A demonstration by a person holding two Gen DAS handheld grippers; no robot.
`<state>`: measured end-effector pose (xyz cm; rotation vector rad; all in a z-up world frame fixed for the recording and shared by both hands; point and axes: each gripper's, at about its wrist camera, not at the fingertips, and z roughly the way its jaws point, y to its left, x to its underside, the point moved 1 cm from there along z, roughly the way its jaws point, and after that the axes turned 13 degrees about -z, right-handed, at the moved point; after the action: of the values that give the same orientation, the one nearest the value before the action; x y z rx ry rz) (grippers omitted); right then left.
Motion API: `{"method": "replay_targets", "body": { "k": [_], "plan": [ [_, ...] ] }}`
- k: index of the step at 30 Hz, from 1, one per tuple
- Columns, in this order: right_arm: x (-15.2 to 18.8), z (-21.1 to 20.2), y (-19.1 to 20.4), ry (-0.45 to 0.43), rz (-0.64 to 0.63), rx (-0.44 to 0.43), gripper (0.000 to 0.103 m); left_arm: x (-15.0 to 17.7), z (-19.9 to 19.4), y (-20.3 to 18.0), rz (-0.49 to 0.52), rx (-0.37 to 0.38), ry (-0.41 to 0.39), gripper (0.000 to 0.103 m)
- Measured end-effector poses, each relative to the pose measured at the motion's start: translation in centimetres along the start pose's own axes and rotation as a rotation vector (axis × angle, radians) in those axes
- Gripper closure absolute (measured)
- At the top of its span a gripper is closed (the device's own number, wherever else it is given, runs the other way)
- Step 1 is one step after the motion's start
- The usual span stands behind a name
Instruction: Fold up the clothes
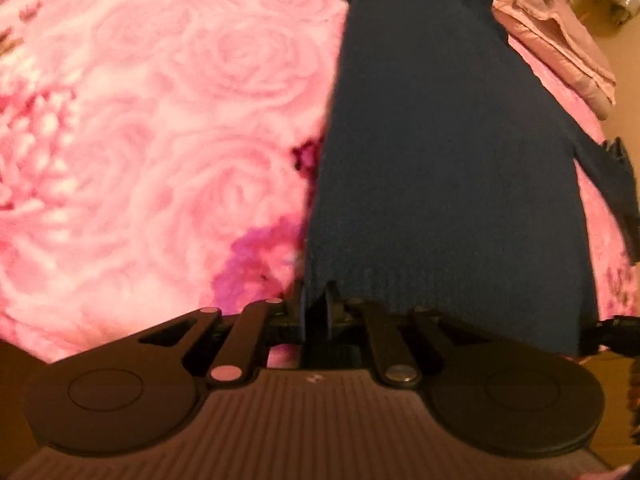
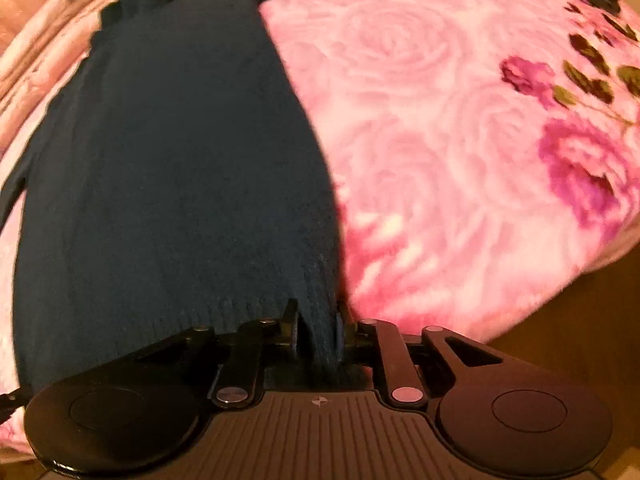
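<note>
While the left gripper [image 1: 316, 312] pinches the hem's left corner and the right gripper [image 2: 316, 326] pinches the right corner, the dark sweater [image 1: 440, 152] lies flat on the pink blanket [image 1: 160, 120], its length running straight away from both, neck farthest.

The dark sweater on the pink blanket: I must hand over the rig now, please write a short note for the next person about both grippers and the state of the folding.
Left gripper: shut on the hem of the dark blue sweater, at its left bottom corner.
Right gripper: shut on the hem at the right bottom corner.
The sweater lies spread flat on the pink rose blanket, collar at the far end, sleeves stretched out to both sides. A pile of pink cloth lies beyond the collar.
Done: garment laid out, both bottom corners gripped.
Left: every fold; none is visible yet.
</note>
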<state>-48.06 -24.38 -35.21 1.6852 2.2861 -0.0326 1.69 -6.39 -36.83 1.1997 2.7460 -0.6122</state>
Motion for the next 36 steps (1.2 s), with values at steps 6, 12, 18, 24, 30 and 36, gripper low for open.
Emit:
{"method": "replay_targets", "body": {
  "k": [6, 12, 18, 24, 30, 36],
  "plan": [
    [-2.1, -3.5, 4.2, -0.134, -0.247, 0.149, 0.033, -0.9, -4.3, -3.4, 0.023, -0.105, -0.221, 0.082],
    [-3.0, -0.3, 7.2, -0.216, -0.325, 0.039, 0.034, 0.6, 1.1, -6.3, 0.002, -0.053, -0.127, 0.073],
    [2.3, 1.2, 6.9, -0.076, -0.425, 0.080, 0.034, 6.5, 0.6, -6.4, 0.024, -0.144, -0.054, 0.072],
    [2.5, -2.9, 6.0, 0.046, -0.380, 0.040, 0.033, 8.9, -5.3, -8.8, -0.040, -0.182, 0.057, 0.074],
    [-1.0, -10.8, 6.3, -0.053, -0.315, -0.035, 0.026, 7.0, -13.8, -14.8, 0.001, -0.116, -0.086, 0.067],
    [-5.0, -18.0, 7.5, -0.185, -0.279, -0.106, 0.013, 5.9, -20.7, -18.8, 0.008, -0.130, -0.211, 0.062]
  ]
}}
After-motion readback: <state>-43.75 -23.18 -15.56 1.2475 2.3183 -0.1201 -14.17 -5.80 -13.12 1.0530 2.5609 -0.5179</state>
